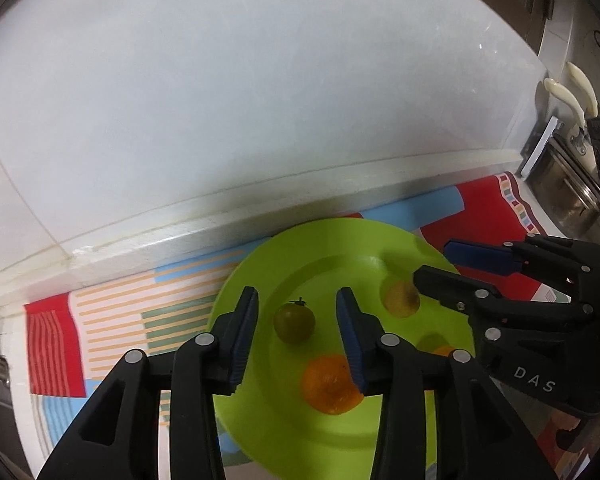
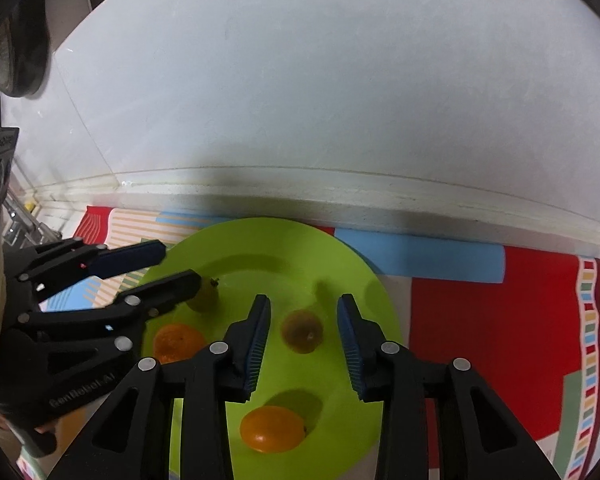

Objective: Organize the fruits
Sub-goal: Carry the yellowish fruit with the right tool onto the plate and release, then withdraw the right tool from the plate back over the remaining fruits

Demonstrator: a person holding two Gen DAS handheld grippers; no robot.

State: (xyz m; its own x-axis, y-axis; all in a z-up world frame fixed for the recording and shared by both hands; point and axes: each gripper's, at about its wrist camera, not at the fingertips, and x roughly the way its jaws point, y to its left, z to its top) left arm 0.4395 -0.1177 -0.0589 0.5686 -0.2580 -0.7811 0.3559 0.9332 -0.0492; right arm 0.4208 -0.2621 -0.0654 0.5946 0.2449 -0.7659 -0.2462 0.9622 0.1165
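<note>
- Left gripper [image 1: 298, 300] is seen with jaws apart around a greenish tomato [image 1: 294, 323], untouched, on the green plate [image 1: 260, 264].
- Right gripper [image 2: 304, 312] is likewise parted around a brownish fruit [image 2: 302, 331], none held.
- Risk is judged: round fruits could be nudged and rolled off the shallow plate.
- Four fruits, one plate and two grippers are counted.

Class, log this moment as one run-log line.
left claw: open, above greenish tomato | right claw: open, above brownish tomato | round green plastic plate: four fruits
</note>
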